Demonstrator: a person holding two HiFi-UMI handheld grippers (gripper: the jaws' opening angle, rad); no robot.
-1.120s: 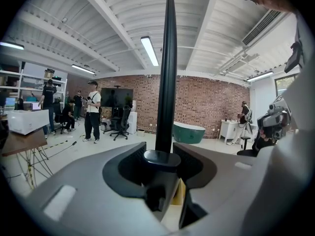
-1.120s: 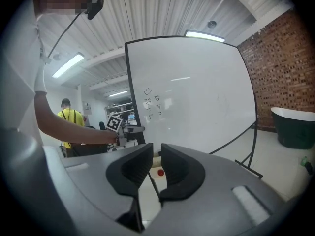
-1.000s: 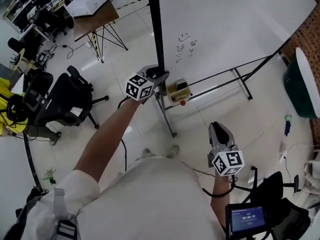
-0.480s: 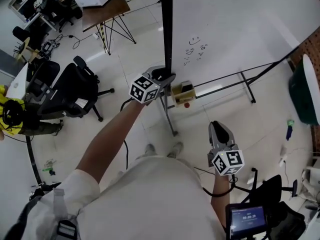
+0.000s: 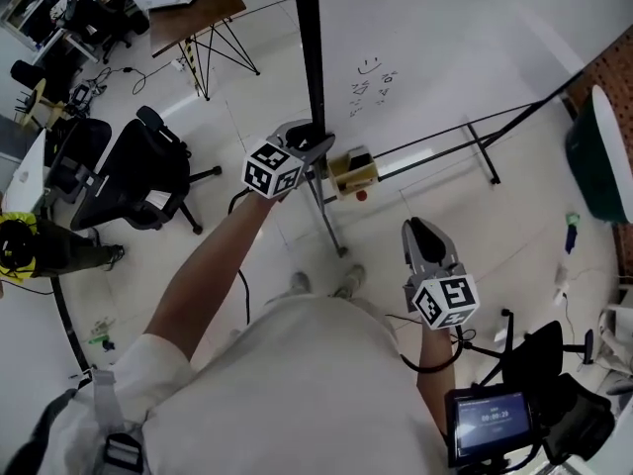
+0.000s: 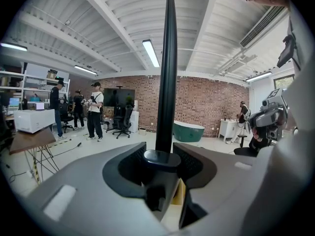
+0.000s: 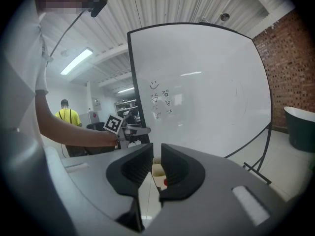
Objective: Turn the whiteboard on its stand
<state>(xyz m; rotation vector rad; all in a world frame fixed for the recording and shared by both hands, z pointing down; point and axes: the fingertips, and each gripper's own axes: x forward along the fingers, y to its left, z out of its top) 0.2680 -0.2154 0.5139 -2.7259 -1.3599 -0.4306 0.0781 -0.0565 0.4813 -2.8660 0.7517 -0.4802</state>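
The whiteboard stands on its stand just ahead of you, its black side edge toward you and the written face to your right. Your left tongs stay clamped on that edge. Over the last second the board's angle looks barely altered, so the turn seems only started. Your right tongs have crept forward, a narrow gap between the jaws and nothing in it.
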